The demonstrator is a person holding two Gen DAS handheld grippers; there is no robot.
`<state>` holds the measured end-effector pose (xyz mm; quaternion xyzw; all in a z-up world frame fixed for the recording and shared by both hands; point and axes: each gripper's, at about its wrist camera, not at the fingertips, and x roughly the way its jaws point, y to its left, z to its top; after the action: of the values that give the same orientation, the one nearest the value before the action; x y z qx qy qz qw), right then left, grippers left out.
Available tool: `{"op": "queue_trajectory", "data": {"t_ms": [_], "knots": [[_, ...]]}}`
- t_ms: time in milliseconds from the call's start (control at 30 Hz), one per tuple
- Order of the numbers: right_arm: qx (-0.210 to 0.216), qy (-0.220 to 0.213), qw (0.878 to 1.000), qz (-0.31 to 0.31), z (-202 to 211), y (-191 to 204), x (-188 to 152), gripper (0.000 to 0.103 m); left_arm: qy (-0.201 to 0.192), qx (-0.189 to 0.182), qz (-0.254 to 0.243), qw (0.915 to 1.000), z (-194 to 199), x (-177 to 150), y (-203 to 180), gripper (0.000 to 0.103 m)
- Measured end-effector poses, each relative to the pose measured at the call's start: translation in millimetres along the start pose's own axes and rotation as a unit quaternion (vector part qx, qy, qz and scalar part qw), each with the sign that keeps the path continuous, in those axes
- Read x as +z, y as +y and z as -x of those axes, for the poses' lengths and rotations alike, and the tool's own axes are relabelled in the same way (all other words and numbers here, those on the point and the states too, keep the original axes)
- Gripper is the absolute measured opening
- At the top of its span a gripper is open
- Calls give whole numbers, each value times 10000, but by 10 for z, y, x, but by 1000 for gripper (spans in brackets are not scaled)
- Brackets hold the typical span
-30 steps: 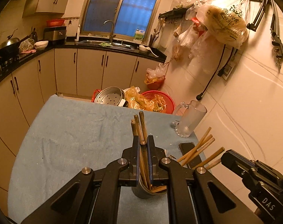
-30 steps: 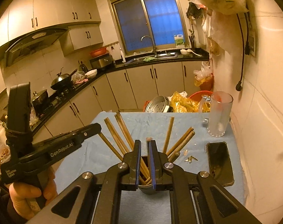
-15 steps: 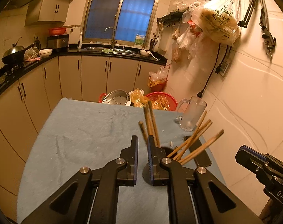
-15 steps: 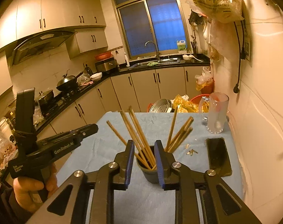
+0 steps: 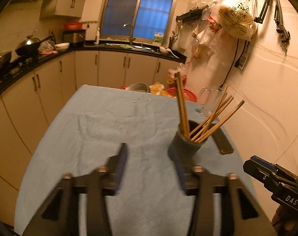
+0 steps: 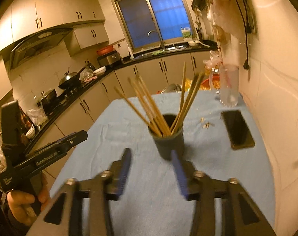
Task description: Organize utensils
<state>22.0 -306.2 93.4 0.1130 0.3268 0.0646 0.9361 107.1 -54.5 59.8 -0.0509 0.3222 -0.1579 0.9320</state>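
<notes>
Blue cloth (image 5: 101, 122) is covering the table, lying bare and wrinkled to my left, while a tiled wall is closing in on the right. My left gripper (image 5: 151, 167) and right gripper (image 6: 152, 169) are both opening, nothing between their blurred jaws. The wooden chopsticks (image 6: 158, 110) are standing fanned in a dark round cup (image 6: 168, 139) just ahead. A phone (image 6: 237, 127) is lying beside it, a clear mug (image 6: 228, 86) beyond.
</notes>
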Motion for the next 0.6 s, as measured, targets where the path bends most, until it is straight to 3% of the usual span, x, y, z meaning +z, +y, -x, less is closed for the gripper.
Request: {"op": "queue_trajectory", "data": {"t_ms": [133,233,333,600], "knots": [[18,133,9999,22,-39,52,-236,61,-134,247,-135,9995,117,-241,60,71],[-30,247,9997,50,-43,85,-400,68,-121,364,-355,9986,172,-453,75,74],[-129,371,9992,87,-52,106,-616,71,-145,482,-576,9971,226,-624,46,83],[-509,277,9974,418,65,211,-1027,79,-285,494,-605,9965,443,-927,13,91]]}}
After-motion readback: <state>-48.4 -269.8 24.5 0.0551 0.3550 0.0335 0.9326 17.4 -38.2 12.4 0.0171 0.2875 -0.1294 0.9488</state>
